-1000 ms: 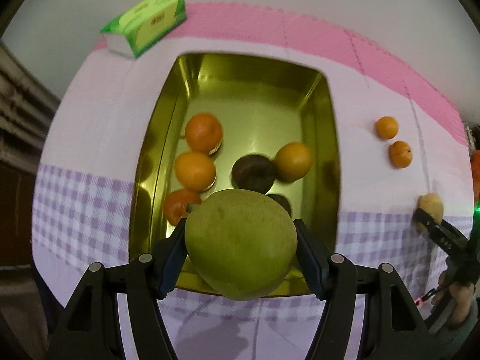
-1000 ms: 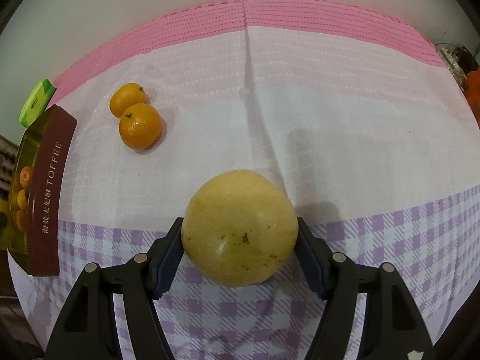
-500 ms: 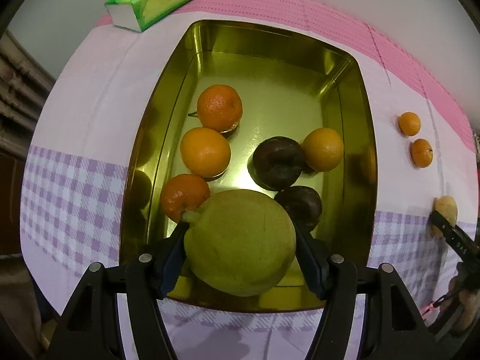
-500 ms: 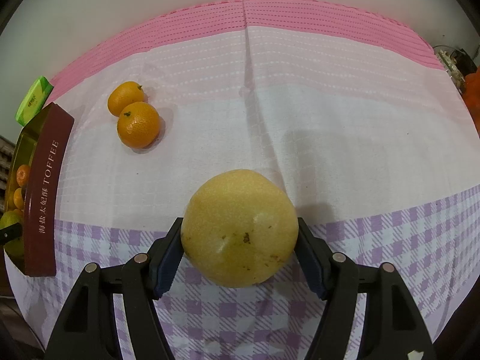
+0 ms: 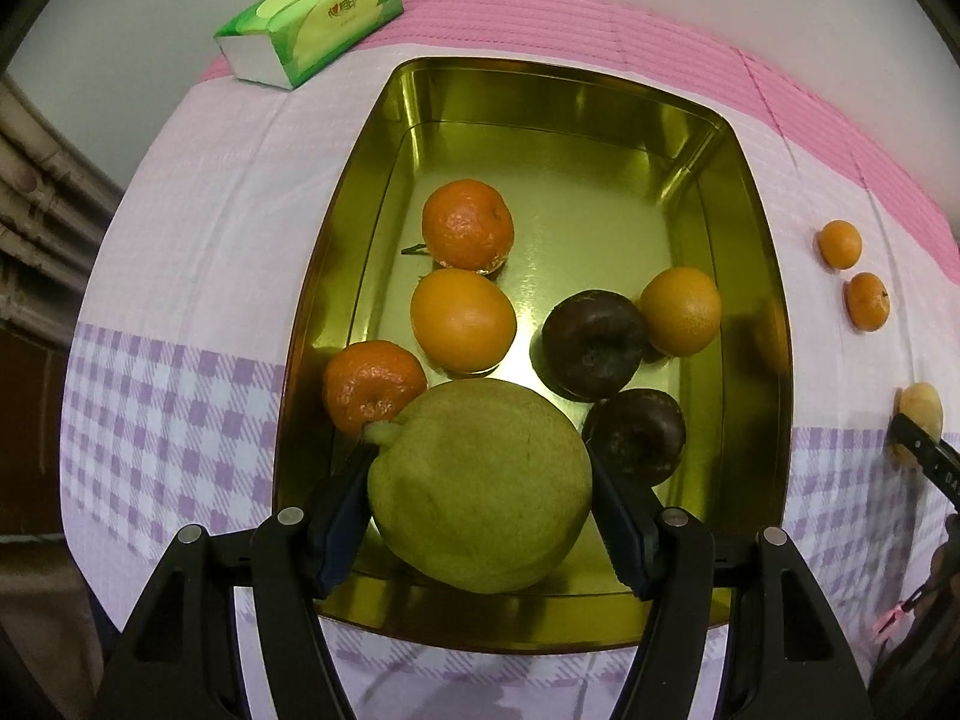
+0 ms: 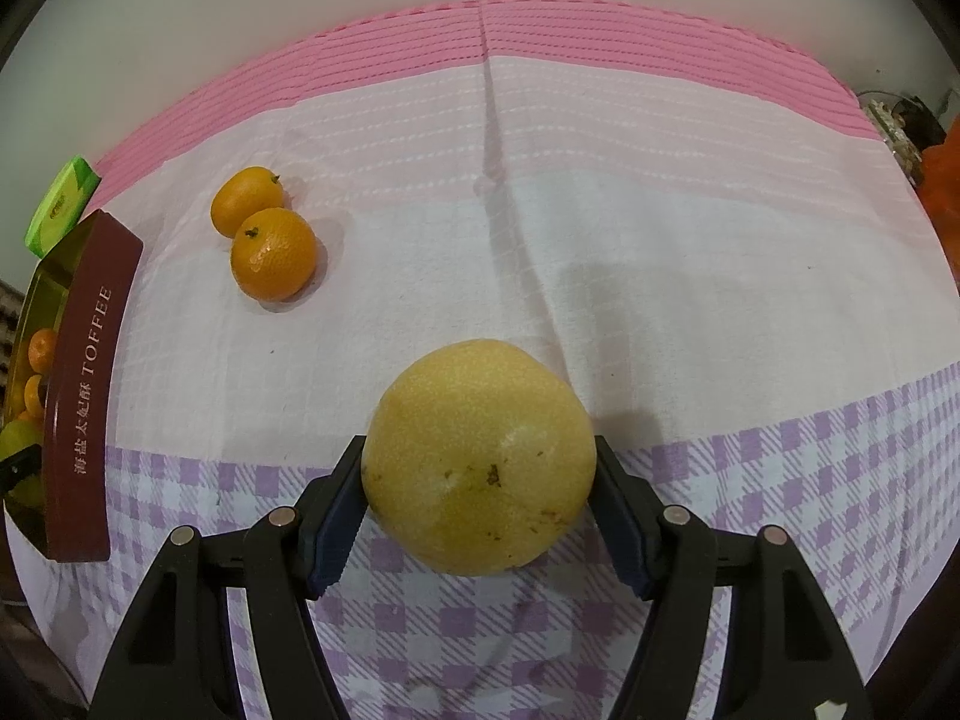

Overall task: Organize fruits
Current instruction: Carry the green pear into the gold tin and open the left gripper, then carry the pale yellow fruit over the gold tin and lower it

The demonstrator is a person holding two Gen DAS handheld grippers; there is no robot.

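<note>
My left gripper (image 5: 480,480) is shut on a green pear (image 5: 480,486), low over the near end of a gold tin (image 5: 570,138). Inside the tin lie several oranges, one of them an orange (image 5: 463,321) just beyond the pear, and two dark round fruits (image 5: 594,343). My right gripper (image 6: 480,468) is shut on a yellow pear (image 6: 480,456) at the purple check band of the tablecloth. Two small oranges (image 6: 273,261) lie on the cloth to the left of it. The tin's maroon outer wall (image 6: 84,396) shows at the left edge of the right wrist view.
A green tissue pack (image 5: 309,21) lies beyond the tin's far left corner. Two small oranges (image 5: 852,276) sit on the cloth right of the tin. The other gripper with the yellow pear (image 5: 918,414) shows at the right edge. Clutter (image 6: 900,120) sits at the far right.
My left gripper has carried the green pear forward and down over the tin, which now looks larger and closer. The right gripper and its yellow pear have stayed put.
</note>
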